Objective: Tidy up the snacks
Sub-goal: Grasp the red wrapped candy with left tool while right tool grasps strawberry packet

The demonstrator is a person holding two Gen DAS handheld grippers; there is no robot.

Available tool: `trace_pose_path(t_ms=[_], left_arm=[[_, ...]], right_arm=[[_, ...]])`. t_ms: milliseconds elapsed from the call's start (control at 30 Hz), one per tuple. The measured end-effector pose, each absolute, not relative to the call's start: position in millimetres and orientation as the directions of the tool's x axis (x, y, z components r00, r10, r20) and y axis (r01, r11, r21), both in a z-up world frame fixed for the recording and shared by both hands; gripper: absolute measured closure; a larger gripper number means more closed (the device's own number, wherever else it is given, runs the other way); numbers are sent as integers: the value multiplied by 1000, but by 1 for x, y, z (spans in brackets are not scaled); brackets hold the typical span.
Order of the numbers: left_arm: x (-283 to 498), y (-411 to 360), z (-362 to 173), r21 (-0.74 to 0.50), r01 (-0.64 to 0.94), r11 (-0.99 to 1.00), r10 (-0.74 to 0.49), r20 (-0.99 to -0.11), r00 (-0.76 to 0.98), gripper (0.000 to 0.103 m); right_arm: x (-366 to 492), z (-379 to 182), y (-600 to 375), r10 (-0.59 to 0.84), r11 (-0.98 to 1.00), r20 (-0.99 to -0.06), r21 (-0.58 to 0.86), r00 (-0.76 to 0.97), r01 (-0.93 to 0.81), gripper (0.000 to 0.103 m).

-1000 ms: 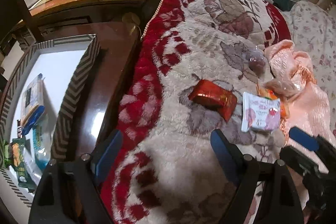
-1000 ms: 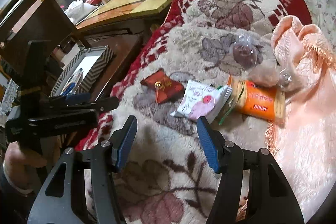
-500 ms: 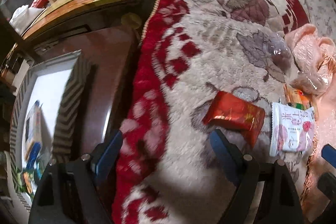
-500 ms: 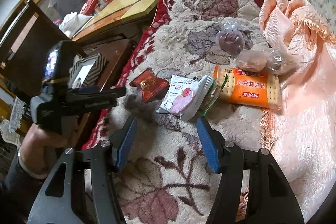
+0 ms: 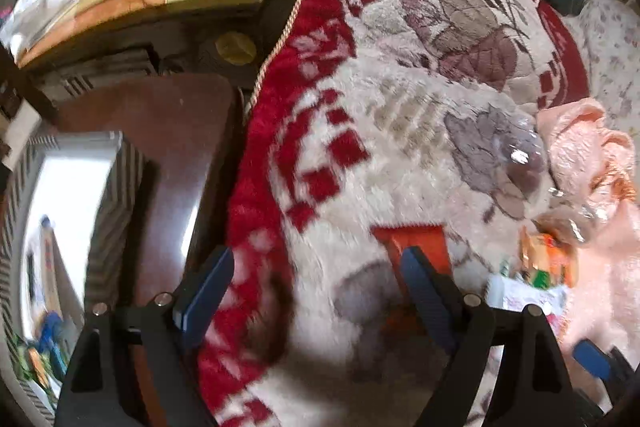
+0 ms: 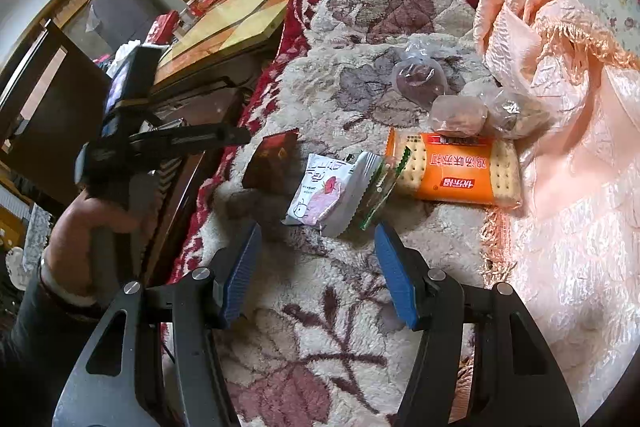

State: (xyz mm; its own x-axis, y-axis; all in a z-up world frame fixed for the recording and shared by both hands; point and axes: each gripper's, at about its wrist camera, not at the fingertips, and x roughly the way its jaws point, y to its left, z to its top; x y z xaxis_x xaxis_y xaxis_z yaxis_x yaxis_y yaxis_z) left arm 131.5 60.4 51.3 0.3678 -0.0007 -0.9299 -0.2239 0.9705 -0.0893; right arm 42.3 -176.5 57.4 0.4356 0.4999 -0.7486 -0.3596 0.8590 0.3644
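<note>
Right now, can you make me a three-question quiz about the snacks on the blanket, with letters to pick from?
1. Where does the red packet lie?
A. on the blanket, left of the white packet
B. inside the striped box
C. on top of the orange cracker pack

2. What colour are the pads on both grippers?
A. green
B. blue
C. yellow

3. What is the right gripper holding?
A. the white packet
B. the pink cloth
C. nothing

Answers: 1 A, it rests on the fluffy blanket beside the white packet. 2 B, blue pads show on the right gripper and the left gripper. 3 C, only blanket shows between its open fingers.
</note>
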Motion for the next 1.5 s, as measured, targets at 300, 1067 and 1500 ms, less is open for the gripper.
trace_pose_path(t_ms=[300, 1067, 1500], left_arm=[[136, 23, 47, -223, -196, 955, -145, -926, 347, 16], [107, 54, 58, -223, -145, 964, -146, -899, 413, 67], [93, 56, 55, -217, -136, 967, -142, -896, 422, 67]], right_arm=[[42, 57, -176, 499, 859, -750, 359, 434, -366, 44], [56, 74, -87, 322, 449, -864, -220, 387, -866, 34], [91, 29, -70, 126, 315, -962, -192, 241, -930, 34]])
